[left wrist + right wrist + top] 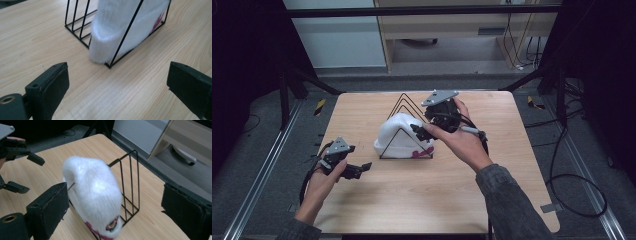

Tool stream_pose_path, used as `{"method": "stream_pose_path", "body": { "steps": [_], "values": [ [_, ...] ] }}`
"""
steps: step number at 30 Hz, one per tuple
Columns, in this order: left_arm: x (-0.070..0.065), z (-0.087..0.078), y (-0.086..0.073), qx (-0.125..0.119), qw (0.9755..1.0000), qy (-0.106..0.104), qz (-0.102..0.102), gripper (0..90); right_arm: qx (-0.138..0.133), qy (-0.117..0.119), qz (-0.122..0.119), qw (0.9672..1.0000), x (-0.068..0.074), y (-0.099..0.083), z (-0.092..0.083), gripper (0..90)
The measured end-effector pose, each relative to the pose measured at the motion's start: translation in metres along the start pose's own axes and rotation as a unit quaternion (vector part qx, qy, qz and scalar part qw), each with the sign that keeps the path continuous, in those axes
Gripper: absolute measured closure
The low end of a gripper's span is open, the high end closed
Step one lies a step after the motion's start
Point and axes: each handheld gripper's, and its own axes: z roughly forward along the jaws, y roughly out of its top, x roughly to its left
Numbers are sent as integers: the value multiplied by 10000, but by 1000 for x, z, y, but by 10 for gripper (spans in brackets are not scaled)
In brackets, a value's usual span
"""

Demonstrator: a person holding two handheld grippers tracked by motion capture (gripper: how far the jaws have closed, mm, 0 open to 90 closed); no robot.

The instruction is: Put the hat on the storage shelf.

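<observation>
White hat (399, 134) in wire rack (406, 106), mid-table; both grippers' jaws wide, empty, bare wood around.

Both grippers are chunky black units, each topped with a grey three-cornered plate and trailing a black cable off the back. The left gripper (362, 167) and right gripper (418, 131) have flat black pads (48, 210) on the jaws, a bit scuffed, with a brass-ringed hole at the jaw base. The person's right sleeve (512, 205), behind that gripper, is grey denim-ish.
</observation>
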Motion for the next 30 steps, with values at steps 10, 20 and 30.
{"method": "stream_pose_path", "body": {
  "steps": [10, 20, 30],
  "values": [
    [1, 6, -21, 209, 9997, 93, -47, 39, -31, -279, 69, 9996, -19, -20, -32, 111],
    [8, 11, -39, 261, 9988, 367, -212, 52, 111, -364, 107, 9992, -28, -45, -52, 107],
    [16, 20, -54, 323, 9974, 387, -513, 53, 226, -623, 677, 9955, -45, -100, -70, 124]
  ]
}}
